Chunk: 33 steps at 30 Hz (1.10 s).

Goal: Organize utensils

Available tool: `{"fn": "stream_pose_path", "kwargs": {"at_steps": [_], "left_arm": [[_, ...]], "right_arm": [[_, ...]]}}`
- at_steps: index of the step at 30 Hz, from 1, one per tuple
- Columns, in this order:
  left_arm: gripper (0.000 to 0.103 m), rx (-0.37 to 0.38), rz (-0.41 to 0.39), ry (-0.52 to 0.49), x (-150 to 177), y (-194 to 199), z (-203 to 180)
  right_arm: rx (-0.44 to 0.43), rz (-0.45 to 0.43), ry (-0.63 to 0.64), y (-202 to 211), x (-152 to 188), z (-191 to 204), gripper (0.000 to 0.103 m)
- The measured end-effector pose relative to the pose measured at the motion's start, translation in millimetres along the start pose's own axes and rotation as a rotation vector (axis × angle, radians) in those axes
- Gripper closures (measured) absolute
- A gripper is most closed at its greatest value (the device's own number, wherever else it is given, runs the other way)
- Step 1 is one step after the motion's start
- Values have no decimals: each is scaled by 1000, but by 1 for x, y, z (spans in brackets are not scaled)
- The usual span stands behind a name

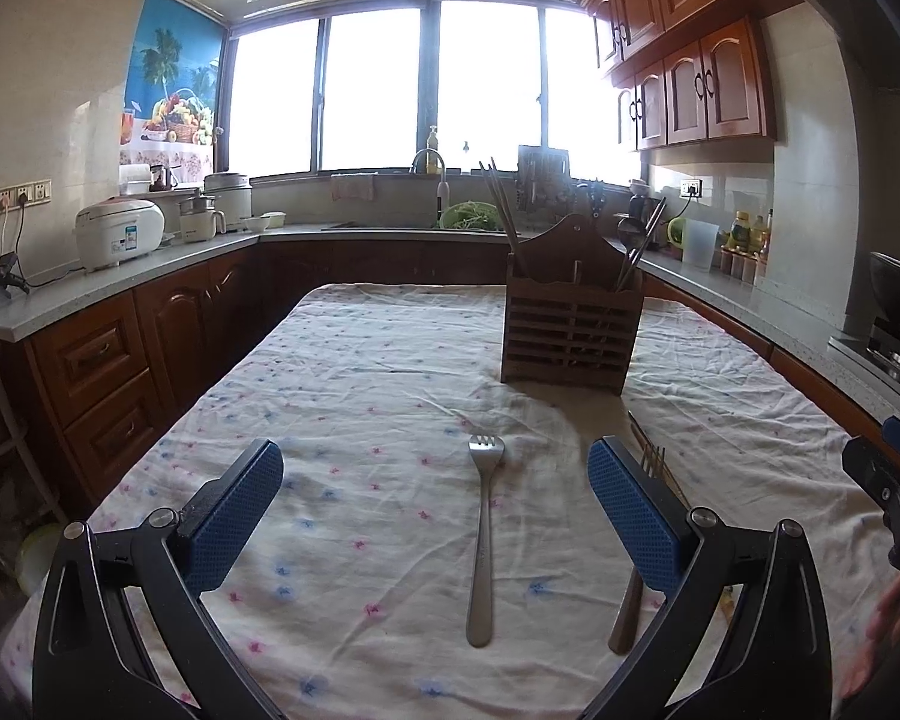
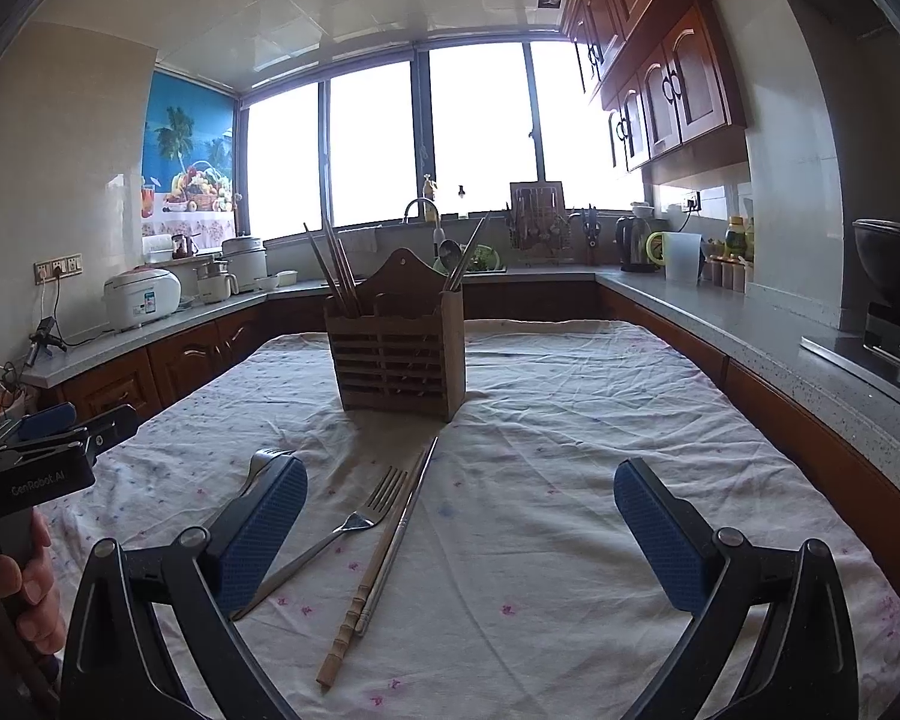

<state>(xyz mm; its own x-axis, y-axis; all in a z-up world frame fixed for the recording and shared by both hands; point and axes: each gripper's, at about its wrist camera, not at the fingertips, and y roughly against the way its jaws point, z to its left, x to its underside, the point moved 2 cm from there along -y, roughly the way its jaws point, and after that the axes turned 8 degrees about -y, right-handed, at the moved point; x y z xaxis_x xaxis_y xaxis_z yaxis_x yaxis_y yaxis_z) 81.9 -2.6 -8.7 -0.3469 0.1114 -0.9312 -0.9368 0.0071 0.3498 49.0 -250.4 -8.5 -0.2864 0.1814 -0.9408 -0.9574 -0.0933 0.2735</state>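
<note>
A wooden slatted utensil holder (image 1: 572,324) (image 2: 399,351) stands on the floral tablecloth (image 1: 360,396) and holds chopsticks (image 1: 501,210) and a spoon (image 2: 449,253). A steel fork (image 1: 483,540) lies between the fingers of my open left gripper (image 1: 435,513). A second fork (image 2: 336,531) (image 1: 636,546) and a pair of chopsticks (image 2: 384,558) lie to its right, left of centre in the right wrist view. My right gripper (image 2: 459,531) is open and empty above the cloth. The first fork's head (image 2: 267,462) shows behind my right gripper's left finger.
Grey counters with wooden cabinets (image 1: 114,360) ring the table on three sides. A rice cooker (image 1: 117,231), pots, a sink (image 2: 426,222), a kettle (image 2: 633,243) and a stove with a wok (image 2: 894,264) stand on them.
</note>
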Motion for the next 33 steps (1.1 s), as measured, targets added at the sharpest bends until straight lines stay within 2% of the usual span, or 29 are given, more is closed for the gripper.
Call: {"fn": "stream_pose_path", "kwargs": {"at_steps": [11,33], "left_arm": [[0,-12,-54,-37,1,13,-5],[0,-12,-52,-42,-1,12,-8]], "right_arm": [[-2,-16,-4,6,1,-4,0],[-4,-13,6,7,3,-3,0]]}}
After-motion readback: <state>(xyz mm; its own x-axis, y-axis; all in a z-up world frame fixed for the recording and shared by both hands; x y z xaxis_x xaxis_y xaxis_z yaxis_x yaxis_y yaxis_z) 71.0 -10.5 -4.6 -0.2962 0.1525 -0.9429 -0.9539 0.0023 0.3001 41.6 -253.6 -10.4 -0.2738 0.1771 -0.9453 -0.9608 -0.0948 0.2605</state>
